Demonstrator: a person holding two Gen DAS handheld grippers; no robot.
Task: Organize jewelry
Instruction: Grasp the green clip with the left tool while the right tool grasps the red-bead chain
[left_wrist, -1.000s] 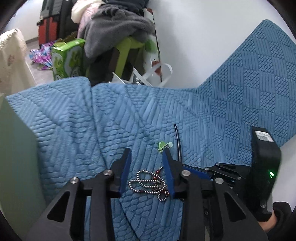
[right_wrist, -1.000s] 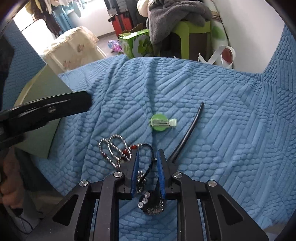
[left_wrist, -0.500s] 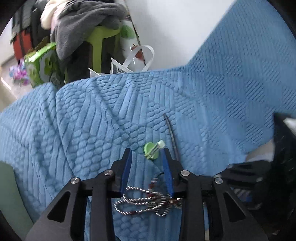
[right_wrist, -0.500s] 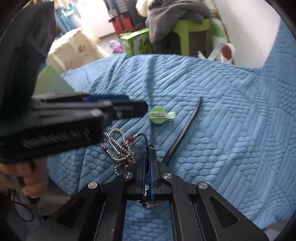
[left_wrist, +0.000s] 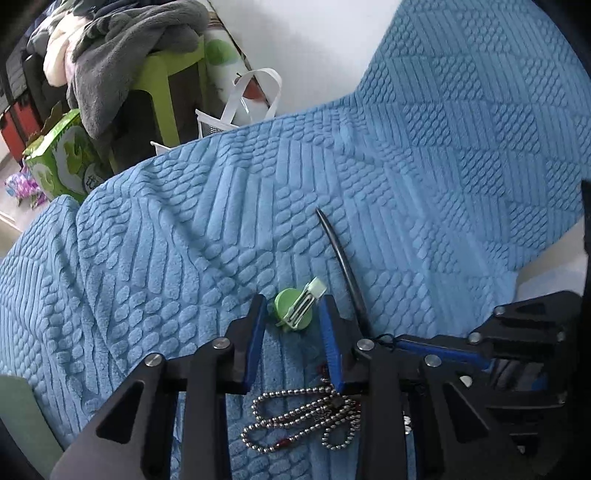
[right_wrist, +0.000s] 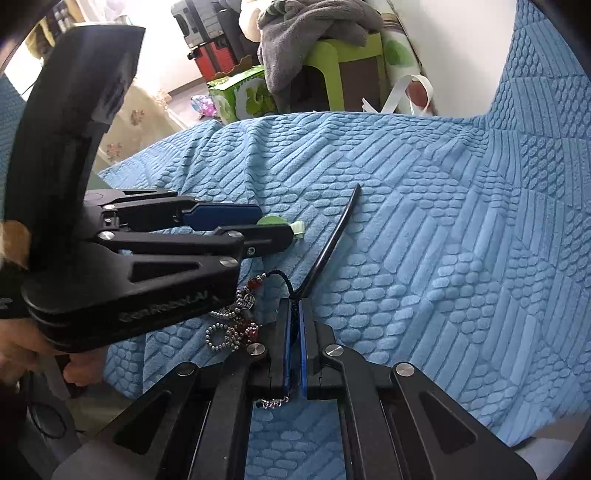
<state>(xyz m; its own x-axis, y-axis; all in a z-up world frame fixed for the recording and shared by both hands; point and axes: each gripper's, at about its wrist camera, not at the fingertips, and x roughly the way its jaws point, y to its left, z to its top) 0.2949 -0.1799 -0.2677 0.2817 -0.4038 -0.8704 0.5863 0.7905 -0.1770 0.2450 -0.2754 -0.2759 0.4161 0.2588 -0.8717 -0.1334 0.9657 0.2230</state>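
1. Right wrist view: the beaded necklace (right_wrist: 236, 325) lies bunched on the blue textured blanket (right_wrist: 443, 258), a silver ball chain with a few red beads, a small silver charm and a black cord that loops up and runs down between the right gripper's (right_wrist: 293, 310) blue pads.
2. The right gripper's fingers are pressed together, pinching that black cord; a short bit of chain hangs out below the pads.
3. Left wrist view: the same necklace (left_wrist: 303, 417) lies in loose loops just under the left gripper (left_wrist: 290, 314), whose fingers are spread wide with nothing between the pads.
4. A green round hair clip (left_wrist: 295, 308) lies on the blanket (left_wrist: 443, 166) right at the left fingertips, between them. A thin black hairpin (left_wrist: 341, 262) lies just to its right, its near end close to the right gripper (left_wrist: 439, 349).
5. Compared with a second ago, the right gripper's fingers, then parted around the cord, are now closed on it.
6. The left gripper has moved forward: a second ago the chain lay between its pads, and now the chain sits behind them with the clip at the tips.
7. In the right wrist view the left gripper (right_wrist: 273, 229) now crosses the frame, partly covering the clip (right_wrist: 284, 223), beside the hairpin (right_wrist: 332, 240).
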